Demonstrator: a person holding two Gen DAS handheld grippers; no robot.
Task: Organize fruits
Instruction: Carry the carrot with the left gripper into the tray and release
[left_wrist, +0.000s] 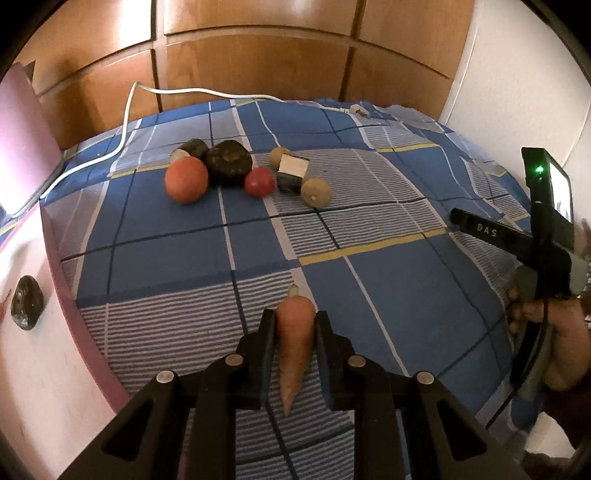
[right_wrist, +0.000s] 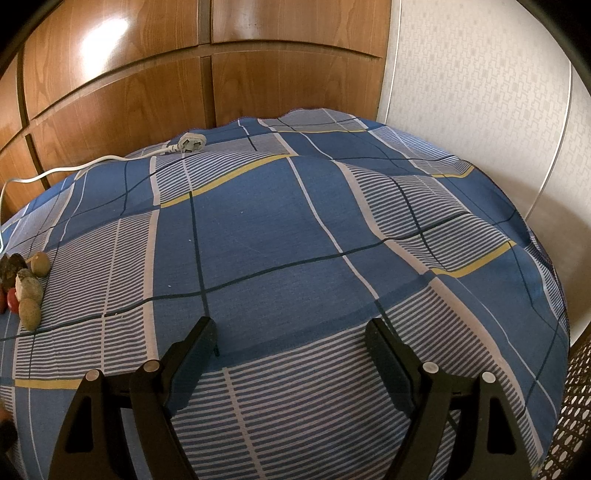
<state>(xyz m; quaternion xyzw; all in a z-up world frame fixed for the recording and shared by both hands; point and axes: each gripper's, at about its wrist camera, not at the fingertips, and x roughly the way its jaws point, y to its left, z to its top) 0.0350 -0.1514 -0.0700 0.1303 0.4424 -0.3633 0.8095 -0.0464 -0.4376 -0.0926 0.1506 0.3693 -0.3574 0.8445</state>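
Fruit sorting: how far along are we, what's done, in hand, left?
Done: little that shows; one dark item lies apart on the pink surface at left. In hand: the left gripper is shut on a carrot above the checked cloth. Left: the cluster at the far side, including an orange, a red tomato and a kiwi. The right gripper is open and empty.

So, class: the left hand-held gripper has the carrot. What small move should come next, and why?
Probably carry the carrot left, toward the pale surface where a dark fruit already lies apart. The left hand-held gripper is shut on the carrot above the checked cloth, while the other fruits sit in a far pile, so the carrot seems to be getting sorted out.
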